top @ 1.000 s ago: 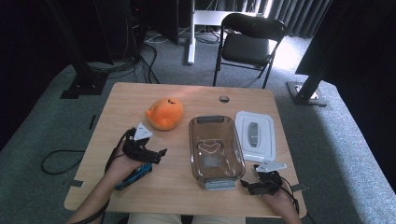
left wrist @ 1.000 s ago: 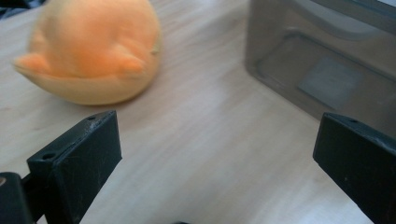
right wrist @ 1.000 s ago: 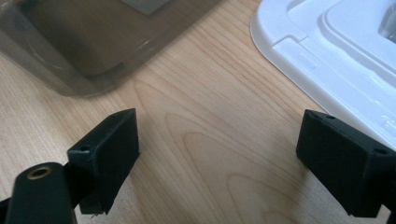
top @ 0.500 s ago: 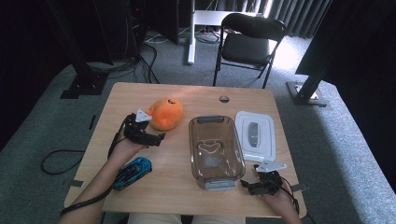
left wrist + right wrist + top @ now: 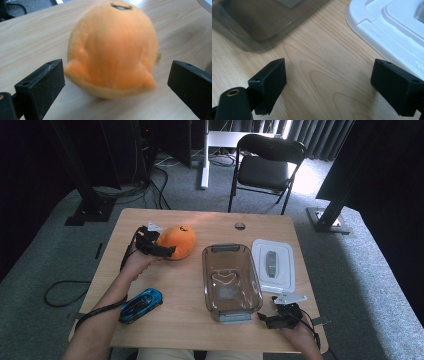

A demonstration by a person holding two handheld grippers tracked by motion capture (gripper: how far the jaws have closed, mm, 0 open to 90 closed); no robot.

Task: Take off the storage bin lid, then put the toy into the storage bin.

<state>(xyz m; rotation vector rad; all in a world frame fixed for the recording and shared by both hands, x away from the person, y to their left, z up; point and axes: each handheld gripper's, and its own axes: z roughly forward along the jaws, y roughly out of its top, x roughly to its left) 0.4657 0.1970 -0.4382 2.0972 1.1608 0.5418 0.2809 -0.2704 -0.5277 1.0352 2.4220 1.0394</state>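
Wooden table (image 5: pixel 190 285): left gripper (image 5: pixel 113 80) gapes around orange plush (image 5: pixel 112 47).

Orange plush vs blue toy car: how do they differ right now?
The orange plush is round and soft-looking; the blue toy car is long, low and glossy. The plush sits at the table's far left with the left gripper against it, open jaws either side in the left gripper view; the car lies at the near left edge beside the person's forearm, no gripper on it. The plush looks bulkier than the car. Both rest on the wooden table, left of the clear container.
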